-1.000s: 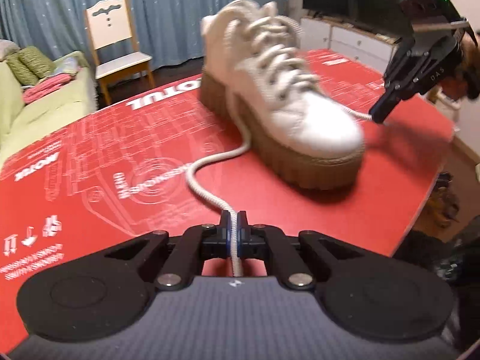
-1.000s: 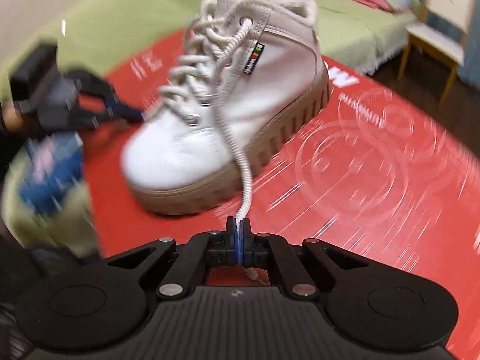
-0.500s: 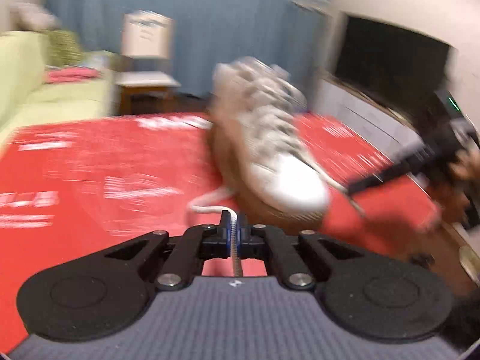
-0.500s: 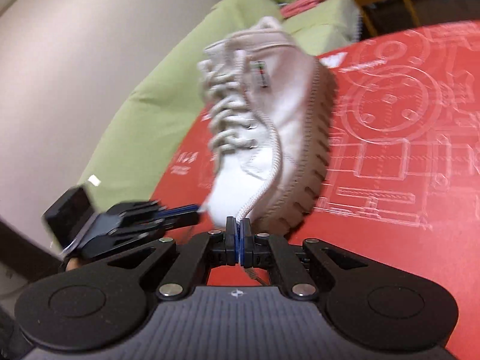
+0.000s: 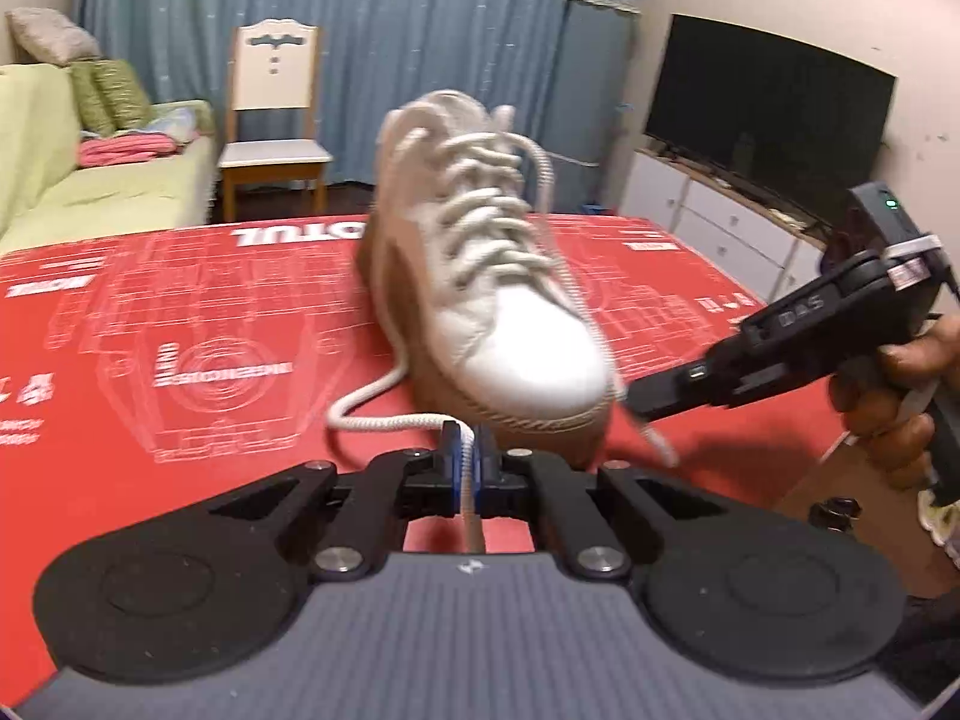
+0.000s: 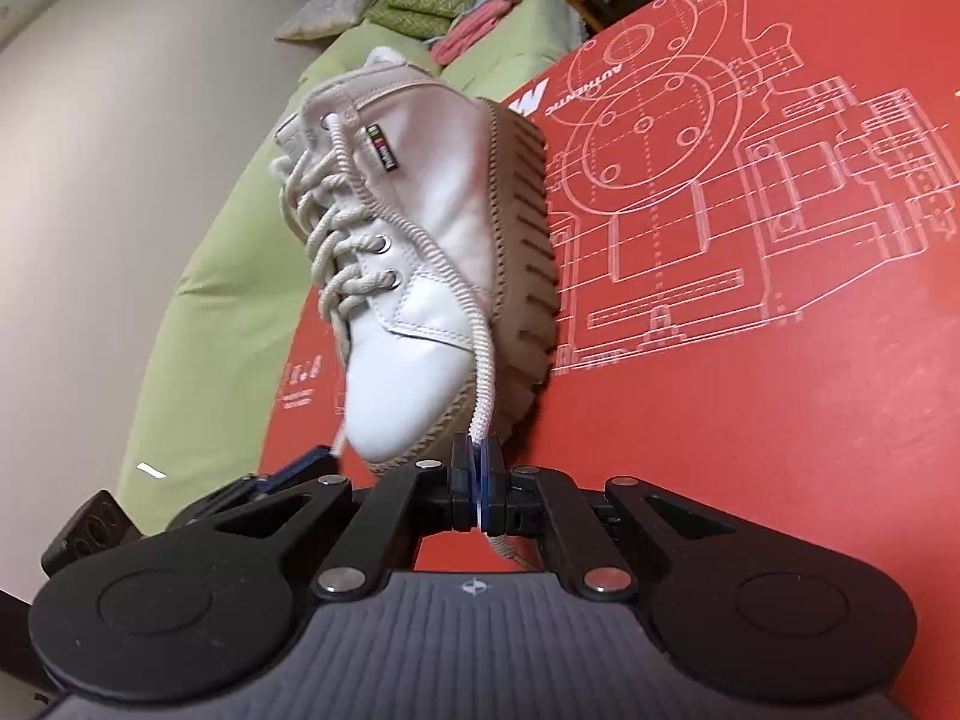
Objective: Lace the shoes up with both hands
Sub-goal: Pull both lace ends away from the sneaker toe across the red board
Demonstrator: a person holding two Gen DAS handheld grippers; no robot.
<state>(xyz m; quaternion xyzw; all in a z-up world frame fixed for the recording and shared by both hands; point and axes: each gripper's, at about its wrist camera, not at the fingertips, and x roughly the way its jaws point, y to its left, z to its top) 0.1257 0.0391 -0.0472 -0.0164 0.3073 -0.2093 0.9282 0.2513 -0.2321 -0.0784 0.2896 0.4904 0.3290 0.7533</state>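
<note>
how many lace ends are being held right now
2. One lace end is clamped in the left gripper; the other lace end is clamped in the right gripper.

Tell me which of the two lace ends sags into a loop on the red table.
The lace end in the left gripper: that left lace end sags in a loop on the red table. The right lace end runs nearly straight from the shoe to the right gripper.

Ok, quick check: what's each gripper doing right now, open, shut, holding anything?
Left gripper: shut on the left lace end of the white shoe.
Right gripper: shut on the right lace end.
</note>
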